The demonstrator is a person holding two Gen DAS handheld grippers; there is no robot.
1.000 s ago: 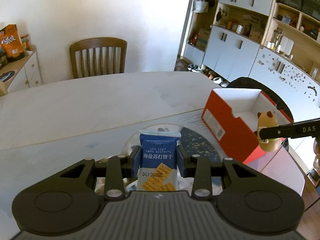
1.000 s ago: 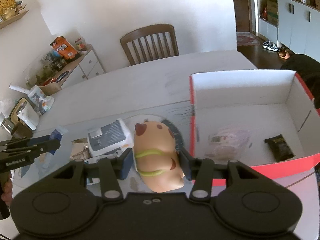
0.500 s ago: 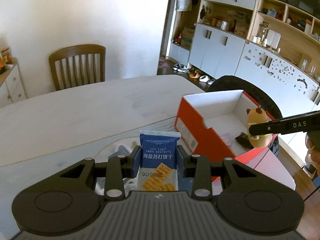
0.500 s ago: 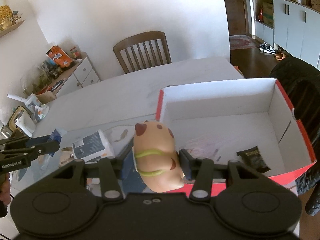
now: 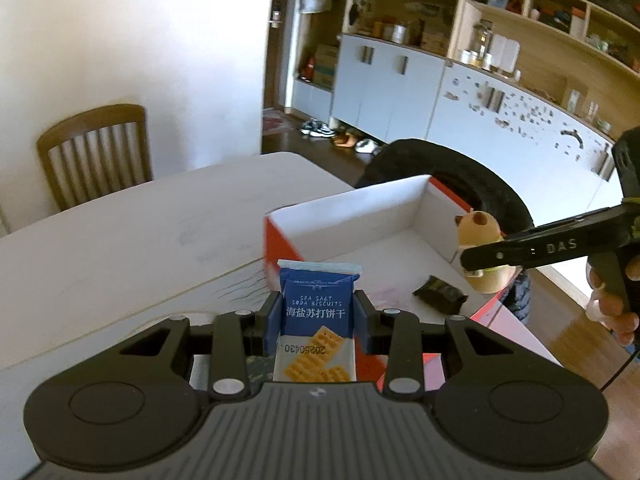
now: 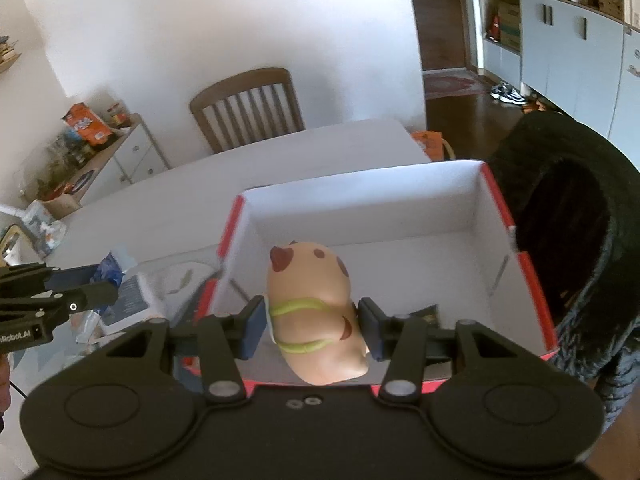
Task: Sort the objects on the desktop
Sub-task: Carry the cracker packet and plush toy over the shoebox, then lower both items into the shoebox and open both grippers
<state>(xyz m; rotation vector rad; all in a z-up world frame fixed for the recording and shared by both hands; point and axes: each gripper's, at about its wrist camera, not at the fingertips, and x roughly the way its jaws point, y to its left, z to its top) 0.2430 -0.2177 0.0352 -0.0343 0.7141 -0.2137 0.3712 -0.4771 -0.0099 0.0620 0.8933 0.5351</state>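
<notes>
Left gripper (image 5: 316, 322), lower centre of its view: jaws narrow, clamping a blue biscuit packet (image 5: 316, 312) upright, in front of the box (image 5: 348, 216) corner. Right gripper (image 6: 312, 326), lower centre of its view: jaws half-spread, gripping a tan toy (image 6: 316, 316) over the box (image 6: 360, 204) interior. A dark sachet (image 5: 440, 294) lies on the box floor at centre right. The box rests on a white table (image 5: 120, 248).

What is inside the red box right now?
On the white floor of the red box lies a dark snack packet, with a faint pinkish clear wrapper beside it. The biscuit pack and plush toy hide part of the floor.
</notes>
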